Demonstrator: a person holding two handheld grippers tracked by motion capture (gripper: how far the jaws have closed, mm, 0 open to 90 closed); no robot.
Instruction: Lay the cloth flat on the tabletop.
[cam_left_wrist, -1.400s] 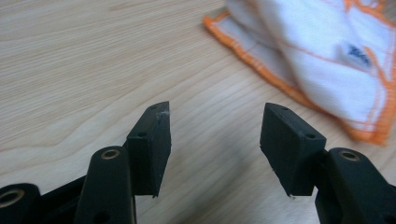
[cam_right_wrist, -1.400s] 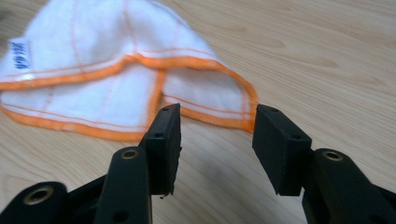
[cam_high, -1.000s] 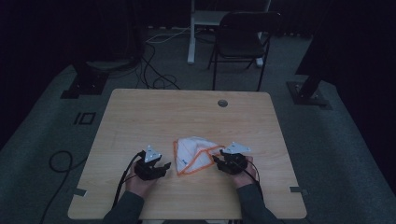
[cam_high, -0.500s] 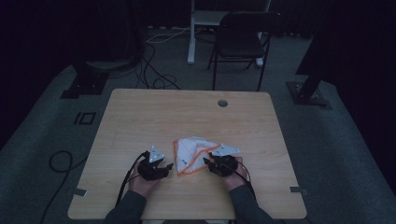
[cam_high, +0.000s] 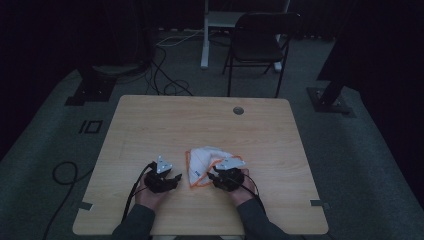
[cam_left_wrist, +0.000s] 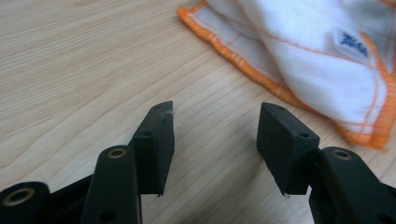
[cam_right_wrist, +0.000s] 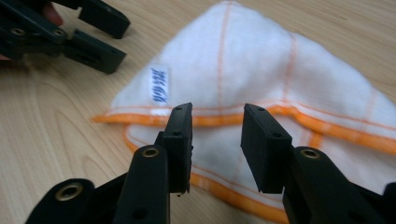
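Cloth: soft white weave, orange hem, folded triangular, on woodgrain table; both hand-held grippers gape, gripping nothing.

A dim recording studio or lab: a lone wooden table stands on grey carpet, ringed by black stand bases, loose floor cables, dark drapes and a folding chair
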